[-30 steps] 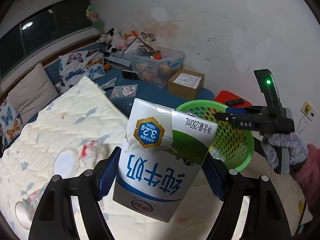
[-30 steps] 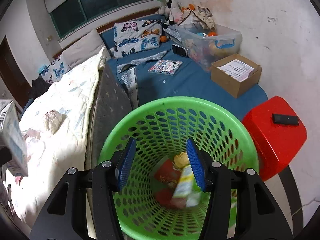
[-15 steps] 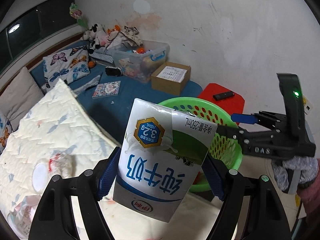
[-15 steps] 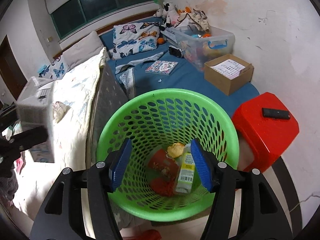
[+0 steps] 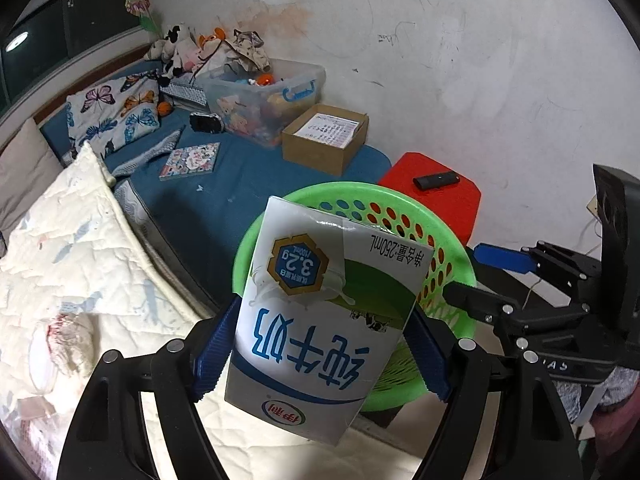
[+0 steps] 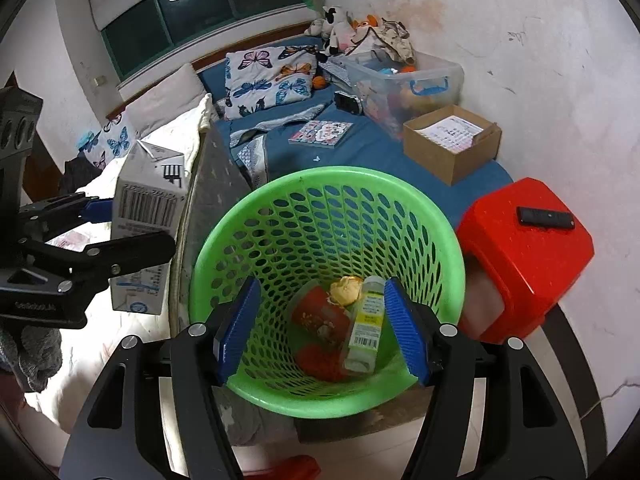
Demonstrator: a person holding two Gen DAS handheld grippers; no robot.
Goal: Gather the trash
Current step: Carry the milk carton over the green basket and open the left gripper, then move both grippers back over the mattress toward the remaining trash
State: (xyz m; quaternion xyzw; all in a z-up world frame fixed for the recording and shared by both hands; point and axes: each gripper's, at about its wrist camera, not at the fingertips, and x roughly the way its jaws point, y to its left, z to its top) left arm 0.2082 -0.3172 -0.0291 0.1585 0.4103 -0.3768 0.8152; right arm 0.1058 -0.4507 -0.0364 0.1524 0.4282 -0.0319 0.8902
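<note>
Milk carton [image 5: 324,328]: glossy rectangular paperboard, white with blue characters and a green band, printed upside down to the left wrist camera. Left gripper [image 5: 320,348] clamps it between ribbed blue pads, holding it tilted in the air in front of the green basket [image 5: 448,240], a round perforated plastic tub. Right gripper [image 5: 480,276] reaches in from the right, over the basket's rim.

Right wrist view: right gripper [image 6: 322,332] aimed down into the basket [image 6: 280,184], pads apart, nothing between them. Basket floor carries a clear bottle [image 6: 365,326], red wrapper [image 6: 320,316] and yellowish crumpled wad [image 6: 345,290]. Carton [image 6: 146,216] hangs left of the rim, above the quilted bed [image 6: 172,140].
</note>
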